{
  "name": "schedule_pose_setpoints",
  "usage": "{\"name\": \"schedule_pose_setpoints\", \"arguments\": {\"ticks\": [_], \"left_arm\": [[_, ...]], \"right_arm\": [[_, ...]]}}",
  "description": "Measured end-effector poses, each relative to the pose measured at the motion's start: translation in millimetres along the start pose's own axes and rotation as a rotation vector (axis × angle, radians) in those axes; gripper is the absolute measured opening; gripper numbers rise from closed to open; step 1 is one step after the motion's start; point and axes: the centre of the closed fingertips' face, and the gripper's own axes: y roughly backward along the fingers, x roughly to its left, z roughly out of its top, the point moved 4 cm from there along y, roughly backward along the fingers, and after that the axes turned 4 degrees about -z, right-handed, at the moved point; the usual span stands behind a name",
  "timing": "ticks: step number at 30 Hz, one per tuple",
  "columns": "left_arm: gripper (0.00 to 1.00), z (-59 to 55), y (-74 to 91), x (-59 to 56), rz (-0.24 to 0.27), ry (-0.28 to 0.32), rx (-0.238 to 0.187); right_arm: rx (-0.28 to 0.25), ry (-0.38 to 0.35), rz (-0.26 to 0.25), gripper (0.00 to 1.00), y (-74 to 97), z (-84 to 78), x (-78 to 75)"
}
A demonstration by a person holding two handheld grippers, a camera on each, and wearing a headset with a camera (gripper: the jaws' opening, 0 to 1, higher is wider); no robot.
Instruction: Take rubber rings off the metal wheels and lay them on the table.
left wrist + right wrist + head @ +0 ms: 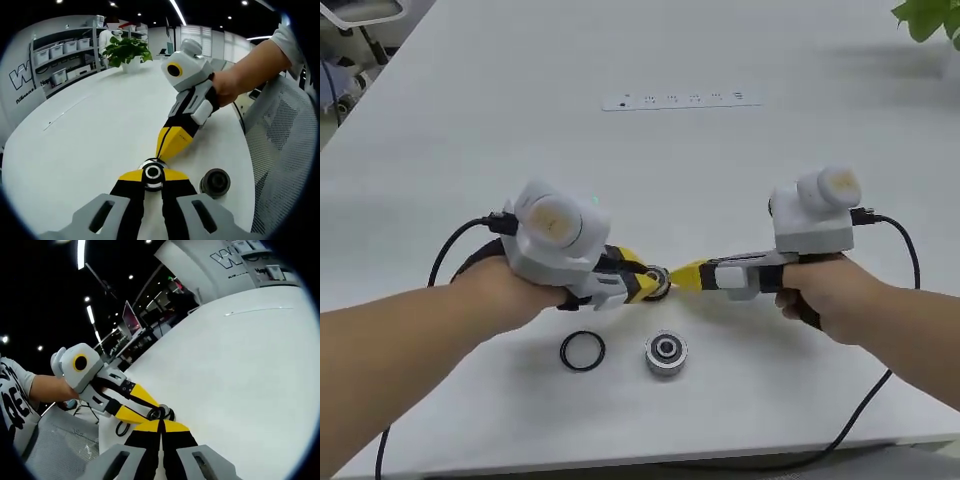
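Observation:
My left gripper (648,286) is shut on a small metal wheel (658,284), held just above the white table (620,170). In the left gripper view the wheel (152,173) sits between the yellow jaws. My right gripper (680,277) comes in from the right with its jaws together. Its tips (160,154) pinch the thin black rubber ring at that wheel's rim (161,413). A loose black rubber ring (582,351) lies flat on the table below the left gripper. Beside it stands a second metal wheel (666,354), also seen in the left gripper view (215,183).
A flush power strip (680,100) is set in the table at the far middle. A green plant (930,15) stands at the far right corner. Black cables (880,390) trail from both grippers over the near table edge. A mesh chair (285,150) stands beside the table.

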Motion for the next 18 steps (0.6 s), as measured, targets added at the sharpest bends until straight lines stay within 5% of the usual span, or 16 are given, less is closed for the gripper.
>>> {"name": "schedule_pose_setpoints", "arguments": {"ticks": [10, 13, 14, 15, 18], "left_arm": [[0.07, 0.2, -0.8, -0.2, 0.001, -0.006, 0.005], [0.07, 0.6, -1.5, -0.8, 0.001, -0.009, 0.006], [0.07, 0.5, -1.4, -0.4, 0.001, -0.009, 0.006], [0.07, 0.4, -1.3, -0.2, 0.001, -0.009, 0.005], [0.07, 0.4, -1.1, -0.5, 0.002, -0.008, 0.005]], "right_arm": [[-0.006, -0.004, 0.028, 0.00, -1.9, 2.1, 6.8], [-0.015, 0.004, 0.094, 0.00, -4.7, 5.9, 18.7], [-0.057, 0.033, 0.074, 0.00, -8.2, 12.1, 20.2], [-0.022, 0.004, 0.078, 0.00, -6.7, 8.2, 22.5], [-0.032, 0.007, 0.075, 0.00, -6.6, 8.7, 21.0]]}}
